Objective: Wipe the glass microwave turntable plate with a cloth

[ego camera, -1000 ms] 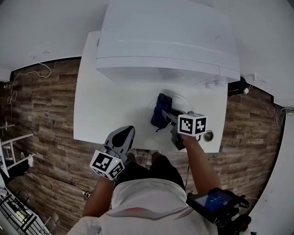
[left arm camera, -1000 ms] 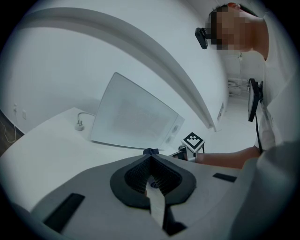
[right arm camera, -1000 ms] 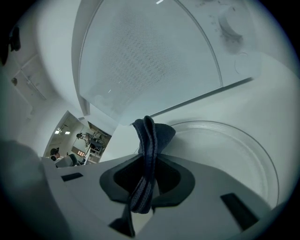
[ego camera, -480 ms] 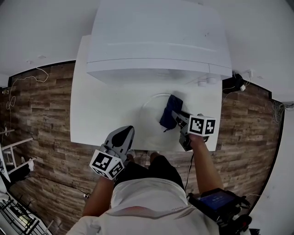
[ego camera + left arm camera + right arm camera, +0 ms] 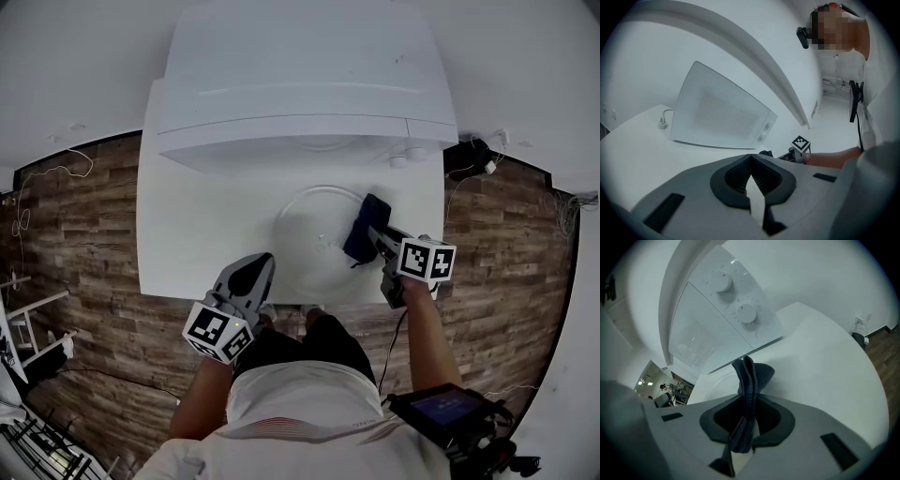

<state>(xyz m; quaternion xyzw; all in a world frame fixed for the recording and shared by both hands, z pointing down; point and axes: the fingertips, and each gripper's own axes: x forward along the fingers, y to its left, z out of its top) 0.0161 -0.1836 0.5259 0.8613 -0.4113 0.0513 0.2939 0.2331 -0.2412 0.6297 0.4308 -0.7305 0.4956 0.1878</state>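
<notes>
The clear glass turntable plate (image 5: 314,242) lies flat on the white table (image 5: 187,244) in front of the microwave (image 5: 300,84). My right gripper (image 5: 377,236) is shut on a folded dark blue cloth (image 5: 363,227), which rests on the plate's right side. In the right gripper view the cloth (image 5: 751,376) stands up between the jaws of the right gripper (image 5: 746,397), with the plate's rim (image 5: 717,383) beyond. My left gripper (image 5: 253,275) hangs at the table's front edge, shut and holding nothing. In the left gripper view the left gripper (image 5: 750,158) points toward the microwave (image 5: 722,115).
The microwave's two knobs (image 5: 746,312) face the right gripper. A plug and cable (image 5: 662,124) lie on the table left of the microwave. Wood floor (image 5: 84,244) surrounds the table. The person's legs stand against the front edge.
The right gripper has carried the cloth from the plate's middle to its right side. The left gripper has stayed at the front edge.
</notes>
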